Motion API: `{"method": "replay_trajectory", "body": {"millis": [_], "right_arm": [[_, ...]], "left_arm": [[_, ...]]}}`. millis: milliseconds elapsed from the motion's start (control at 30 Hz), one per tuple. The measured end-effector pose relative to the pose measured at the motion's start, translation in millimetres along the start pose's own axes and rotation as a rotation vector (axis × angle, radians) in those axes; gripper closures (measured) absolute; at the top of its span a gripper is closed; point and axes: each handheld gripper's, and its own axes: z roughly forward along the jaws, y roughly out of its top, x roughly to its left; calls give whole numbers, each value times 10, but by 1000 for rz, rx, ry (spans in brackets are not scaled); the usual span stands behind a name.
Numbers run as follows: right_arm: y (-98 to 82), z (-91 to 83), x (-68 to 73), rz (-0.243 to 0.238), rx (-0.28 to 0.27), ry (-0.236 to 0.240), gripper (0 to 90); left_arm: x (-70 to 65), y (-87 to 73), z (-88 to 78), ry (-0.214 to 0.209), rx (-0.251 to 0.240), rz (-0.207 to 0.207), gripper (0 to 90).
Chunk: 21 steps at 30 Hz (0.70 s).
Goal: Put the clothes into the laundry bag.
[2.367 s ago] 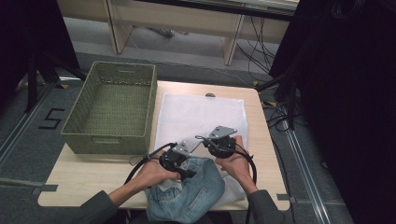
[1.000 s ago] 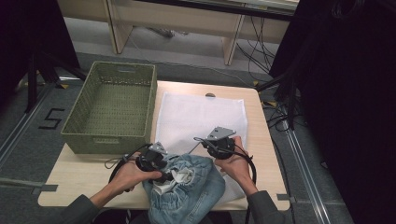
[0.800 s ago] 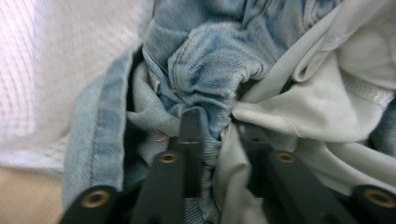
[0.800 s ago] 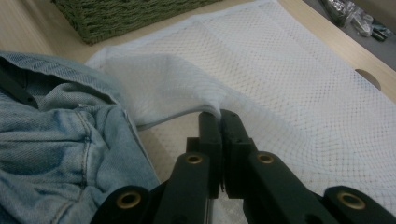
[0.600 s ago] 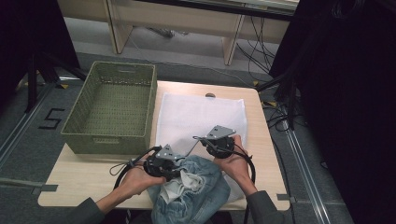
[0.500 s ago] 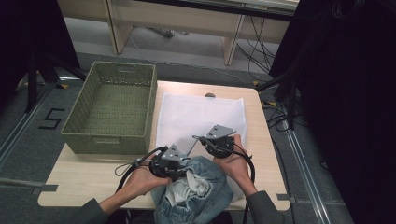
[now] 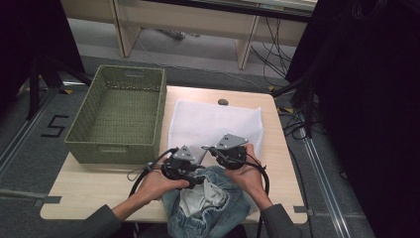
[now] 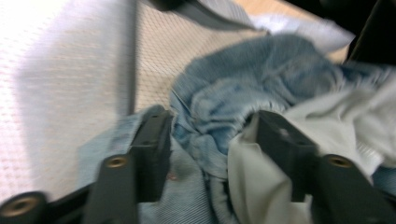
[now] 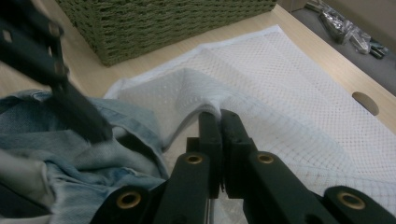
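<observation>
At the near edge of the wooden table (image 7: 89, 186), both hands are bunched up over a pair of blue denim jeans (image 7: 210, 206) that hangs half off the edge, just beside a white mesh laundry bag (image 7: 213, 124) lying flat in the middle.

The right gripper (image 9: 219, 122) has its jaws pressed tight together, pinching a little peak of the mesh bag's near edge and tenting it up off the table. You get that clearly from the right gripper view; from the high view you just see the right gripper (image 7: 229, 154) sitting at the bag's near edge.

The left gripper (image 8: 210, 137) is spread fairly wide, and its jaws have just been opening. A rumpled fold of the jeans (image 8: 243, 107) and some pale inner lining sits between the jaws, but I can't tell for sure if the pads press on it; looks loose to me. That view is pretty blurry.

The high view adds what the close-ups miss: a green woven basket (image 7: 119, 116) standing to the left of the bag on the table, touching or nearly touching its edge. The right gripper view catches one corner of that basket (image 9: 154, 23), plus a blurred jaw of the left gripper (image 9: 60, 93) over the denim.
</observation>
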Motion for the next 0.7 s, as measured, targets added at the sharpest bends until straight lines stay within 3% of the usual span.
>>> {"method": "replay_trajectory", "body": {"millis": [100, 200, 300, 467, 500, 533, 567, 600, 700], "right_arm": [[-12, 0, -21, -1, 1, -4, 895], [-16, 18, -25, 1, 4, -4, 895], [-11, 27, -11, 9, 8, -2, 895], [-7, 38, 2, 1, 13, -2, 895], [-8, 42, 0, -3, 13, -2, 895], [-10, 43, 0, -5, 13, -2, 895], [-11, 43, -1, -6, 12, -4, 895], [-11, 43, -2, -6, 11, -5, 895], [-8, 43, -6, -13, 15, -4, 895]], "left_arm": [[171, 14, -187, 19, -28, -57, 391], [285, -32, -249, 75, -7, -66, 394], [347, -115, -162, 119, 67, -33, 393], [415, -248, 136, 115, 166, -33, 404], [440, -256, 155, 90, 217, -5, 439], [429, -268, 186, 79, 213, 3, 524], [398, -267, 200, 85, 206, 20, 615], [326, -264, 226, 95, 152, 0, 689], [169, -168, 176, 87, 117, 64, 782]]}}
